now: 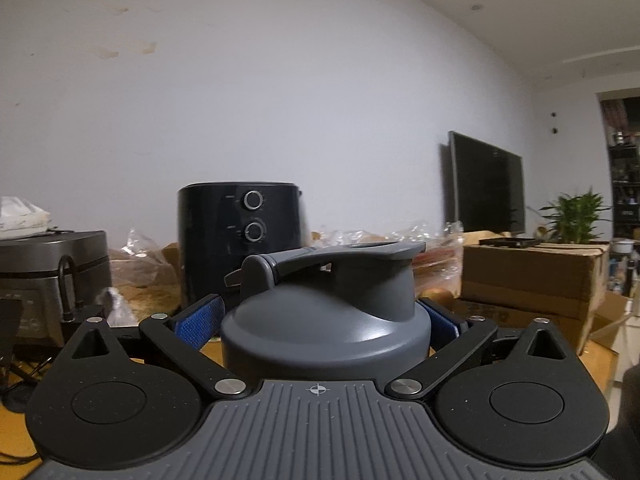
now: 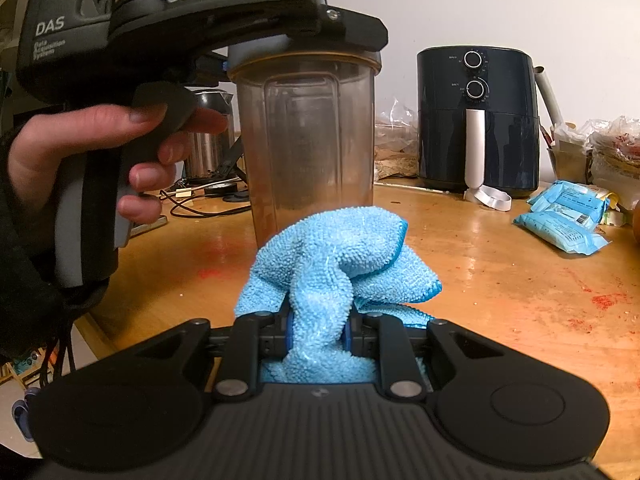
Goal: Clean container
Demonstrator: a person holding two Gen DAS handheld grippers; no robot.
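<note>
Left tool [image 1: 320, 316] is clamped on the container [image 2: 308, 140] by its grey lid [image 1: 326, 312], center frame, above the worktop [image 2: 500, 280]. Right tool [image 2: 318, 334] is pinching the blue cloth [image 2: 336, 256] just below it. I'd keep the top grip firm and wipe the clear wall with steady strokes.

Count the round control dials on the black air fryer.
2: upper dial and lower dial, stacked on the black air fryer's front, above its silver handle.
</note>
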